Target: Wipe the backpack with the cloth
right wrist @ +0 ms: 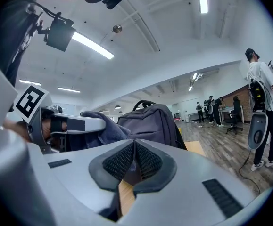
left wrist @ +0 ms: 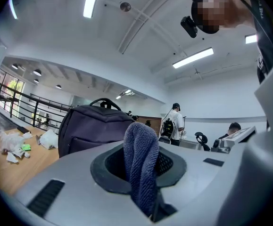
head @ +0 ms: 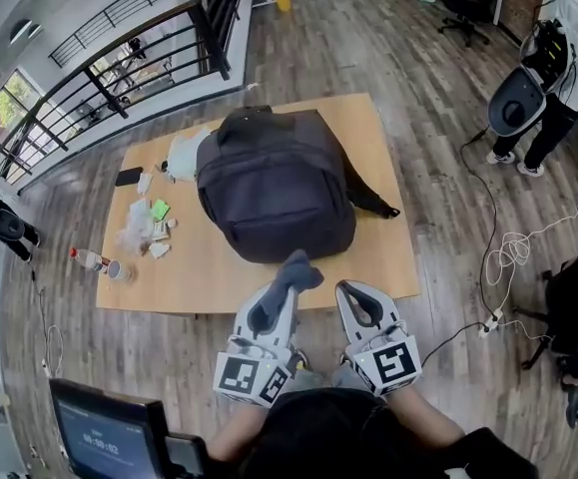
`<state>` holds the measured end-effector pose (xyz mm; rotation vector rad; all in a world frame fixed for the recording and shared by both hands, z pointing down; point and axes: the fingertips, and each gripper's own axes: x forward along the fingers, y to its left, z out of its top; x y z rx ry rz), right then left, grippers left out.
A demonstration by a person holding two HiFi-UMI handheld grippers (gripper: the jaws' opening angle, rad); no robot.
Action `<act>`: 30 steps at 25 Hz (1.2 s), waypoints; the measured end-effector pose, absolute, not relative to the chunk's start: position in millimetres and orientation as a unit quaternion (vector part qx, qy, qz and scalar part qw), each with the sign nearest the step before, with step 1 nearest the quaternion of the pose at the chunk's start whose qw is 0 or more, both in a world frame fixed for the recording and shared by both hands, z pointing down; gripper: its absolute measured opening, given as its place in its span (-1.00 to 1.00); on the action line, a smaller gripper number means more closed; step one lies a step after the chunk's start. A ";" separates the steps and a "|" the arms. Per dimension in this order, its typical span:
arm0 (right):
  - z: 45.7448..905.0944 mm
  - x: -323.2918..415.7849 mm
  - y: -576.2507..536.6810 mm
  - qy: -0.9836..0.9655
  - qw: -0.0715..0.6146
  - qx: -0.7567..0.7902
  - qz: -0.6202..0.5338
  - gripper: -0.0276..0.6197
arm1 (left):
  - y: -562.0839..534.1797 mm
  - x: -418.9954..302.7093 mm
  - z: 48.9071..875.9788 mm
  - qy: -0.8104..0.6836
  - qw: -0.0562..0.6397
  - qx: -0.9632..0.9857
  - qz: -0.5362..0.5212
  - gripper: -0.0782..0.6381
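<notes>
At the far left of the wooden table (head: 219,267) a small bottle (head: 91,259) lies on its side near the edge. Beyond it a dark phone (head: 128,176) lies flat. Between them sits a scatter of crumpled wrappers (head: 135,234) with a green packet (head: 160,209) among them. A white bag (head: 184,155) lies just beside the left side of the backpack.

The backpack (head: 274,183) is dark grey and takes up the middle of the table, lying flat with its carry handle at the far end. A black strap (head: 373,203) trails off its right side toward the table's right edge.

In front of it, at the near edge of the table, the left gripper (head: 281,302) is closed on the cloth (head: 293,270) – a blue-grey knitted piece pinched between the jaws. It stands up past their tips in a rounded fold. In the head view the fold comes close to the backpack's near side; whether it touches cannot be told.

Just beside it the right gripper (head: 360,302) points the same way, its jaws together with nothing between them – only bare table shows through the small gap behind the pads.

Well to the right, on the wooden floor (head: 438,118), a person (head: 568,58) in a white top stands by a white device. White cables (head: 508,252) lie coiled nearby.
</notes>
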<state>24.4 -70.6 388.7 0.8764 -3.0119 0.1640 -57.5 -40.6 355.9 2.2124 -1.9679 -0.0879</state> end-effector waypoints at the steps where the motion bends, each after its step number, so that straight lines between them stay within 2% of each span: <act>1: 389.0 24.1 -72.7 -0.959 0.001 0.280 0.054 -0.86 | -42.7 -58.4 357.1 -0.661 0.091 0.744 -0.031 -0.56; 6: 391.3 19.0 -83.7 -0.951 0.003 0.302 0.058 -0.86 | -55.0 -66.3 358.1 -0.644 0.098 0.758 -0.035 -0.56; 11: 391.5 -16.3 -94.5 -0.945 0.016 0.323 0.048 -0.86 | -66.9 -102.5 352.7 -0.629 0.088 0.771 -0.042 -0.56; 19: 377.0 -125.7 -112.4 -0.940 0.058 0.335 0.003 -0.86 | -96.5 -256.1 321.2 -0.676 0.043 0.735 -0.031 -0.56; 22: 374.6 -154.7 -120.3 -0.941 0.068 0.331 -0.011 -0.86 | -104.7 -288.0 312.5 -0.683 0.044 0.727 -0.053 -0.56; 27: 375.8 -173.1 -129.8 -0.939 0.075 0.335 -0.013 -0.86 | -119.3 -302.6 313.5 -0.677 0.054 0.732 -0.060 -0.56; 30: 374.9 -157.9 -138.2 -0.938 0.075 0.337 -0.016 -0.86 | -133.7 -286.0 311.5 -0.674 0.050 0.735 -0.054 -0.56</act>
